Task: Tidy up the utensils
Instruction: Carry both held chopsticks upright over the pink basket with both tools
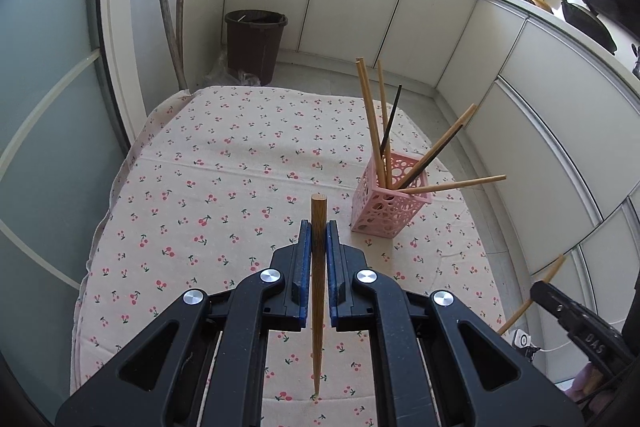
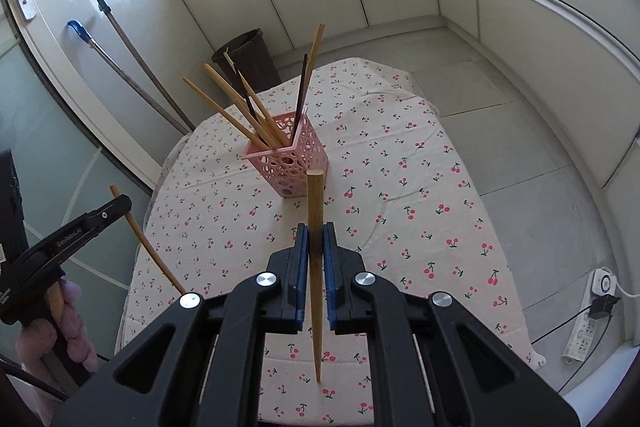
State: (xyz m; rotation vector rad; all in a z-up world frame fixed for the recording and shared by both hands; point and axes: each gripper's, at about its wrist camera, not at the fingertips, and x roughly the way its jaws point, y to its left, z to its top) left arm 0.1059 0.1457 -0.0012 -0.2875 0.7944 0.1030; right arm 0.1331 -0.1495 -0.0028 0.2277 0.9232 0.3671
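Left wrist view first: far left is just a frosted glass door (image 1: pixel 44 131), with a dark bin (image 1: pixel 256 45) on the floor at upper left. At centre bottom, the left gripper (image 1: pixel 319 231) is clamped tight on a brown chopstick (image 1: pixel 318 291), blunt end up, tip hanging over the cherry-print tablecloth (image 1: pixel 224 163). Right of centre stands the pink holder (image 1: pixel 384 211) on the cloth, several chopsticks leaning out of it. At lower right, the other gripper is cut off by the frame edge.

Right wrist view now: at lower left a hand (image 2: pixel 68 323) grips a handle, fingers partly hidden. Upper centre, the pink holder (image 2: pixel 292 163) again. At centre bottom, the right gripper (image 2: pixel 315 233) pinches a pale chopstick (image 2: pixel 315 267), held above the cloth. A power strip (image 2: pixel 592 323) lies on the floor at far right.
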